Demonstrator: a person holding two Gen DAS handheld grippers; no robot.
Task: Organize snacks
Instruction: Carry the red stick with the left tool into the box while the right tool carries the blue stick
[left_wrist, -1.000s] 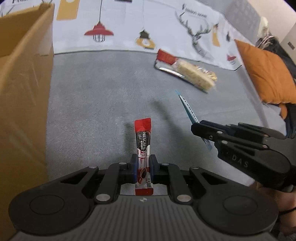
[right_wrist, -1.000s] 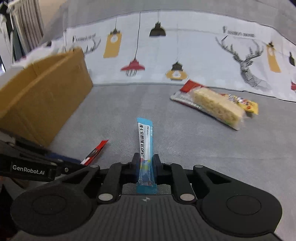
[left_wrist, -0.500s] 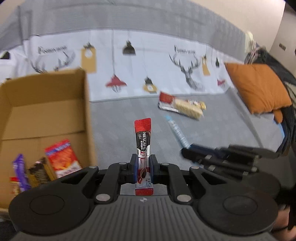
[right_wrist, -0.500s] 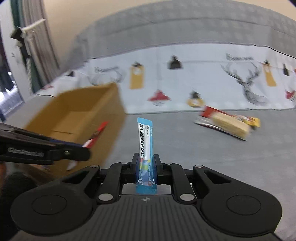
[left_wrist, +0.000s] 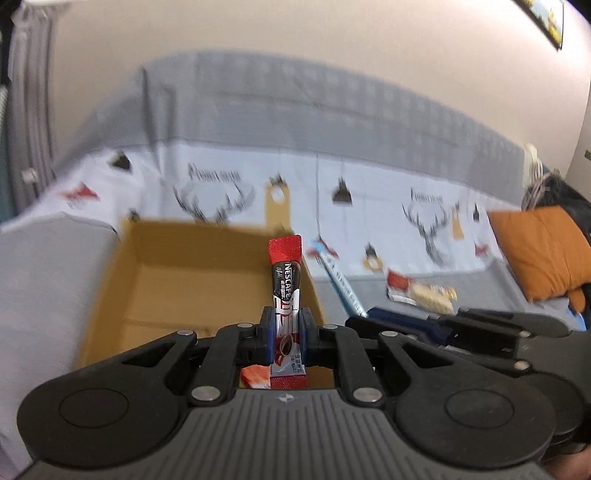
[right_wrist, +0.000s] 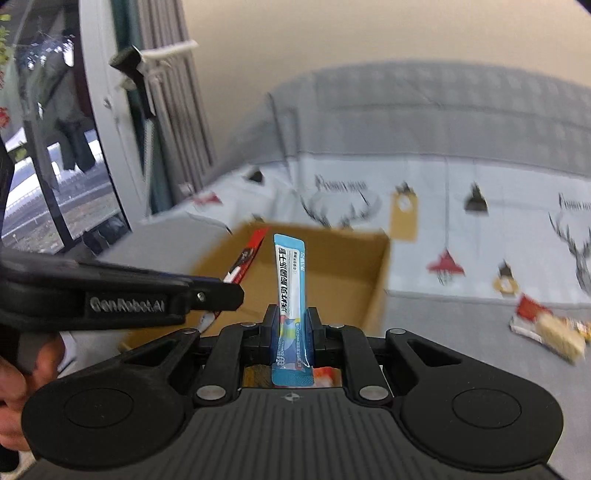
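Observation:
My left gripper (left_wrist: 286, 326) is shut on a red Nescafe stick (left_wrist: 285, 280), held upright over the near edge of the open cardboard box (left_wrist: 177, 266). My right gripper (right_wrist: 291, 325) is shut on a blue stick sachet (right_wrist: 290, 280), held upright in front of the same box (right_wrist: 332, 266). The right gripper (left_wrist: 443, 325) and its blue stick (left_wrist: 338, 282) show at the right in the left wrist view. The left gripper (right_wrist: 122, 291) and its red stick (right_wrist: 245, 258) show at the left in the right wrist view. A red packet (left_wrist: 255, 376) lies in the box below.
A wrapped cracker pack (left_wrist: 421, 291) lies on the grey sofa seat (right_wrist: 461, 332), also in the right wrist view (right_wrist: 546, 328). An orange cushion (left_wrist: 539, 251) sits at the right. A deer-print cloth (left_wrist: 369, 206) covers the sofa back. A window (right_wrist: 48, 147) is at the left.
Both grippers have risen and tilted up from the seat, carrying their sticks left toward the box. The box has come to the middle of both views.

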